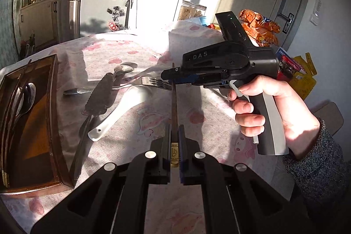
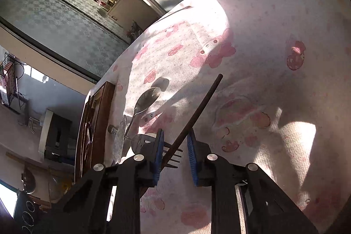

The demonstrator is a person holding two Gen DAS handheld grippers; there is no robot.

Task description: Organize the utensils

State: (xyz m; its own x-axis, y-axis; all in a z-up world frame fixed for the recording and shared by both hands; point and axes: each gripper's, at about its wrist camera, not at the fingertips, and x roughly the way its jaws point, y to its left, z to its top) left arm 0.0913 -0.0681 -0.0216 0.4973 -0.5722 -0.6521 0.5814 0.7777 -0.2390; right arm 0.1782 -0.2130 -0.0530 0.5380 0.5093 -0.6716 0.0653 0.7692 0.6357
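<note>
a: how far along is the tidying, from what shows?

b: partly done, i would judge; the wooden tray (image 1: 58,124) at the left of the table already holds a spoon and what look like long dark sticks along its edge; on the pink-patterned tablecloth (image 1: 131,124) there lie loose a metal spoon (image 1: 125,69), a fork (image 1: 144,83), a dark textured server (image 1: 99,94) and a white ceramic spoon (image 1: 118,115); all of these are left to sort.

a: and the piece in hand?

b: a dark chopstick (image 1: 174,111); the left gripper (image 1: 174,146) is clamped narrow on its gold-banded end, and the stick runs forward from there, above the cloth, toward the far side of the table.

a: where is the other claw?

b: the right gripper (image 1: 173,77), held in a person's hand (image 1: 269,106) with a grey knitted sleeve, comes in from the right and meets the far tip of the same chopstick; in the right wrist view the stick (image 2: 195,117) passes slantwise between its blue pads (image 2: 158,157); it rests against the left pad while a gap shows on the right pad's side; so the jaws are narrow but not yet pressing from both sides.

a: relative to the tray?

b: the chopstick is well apart from it, to its right, with the loose cutlery between.
</note>
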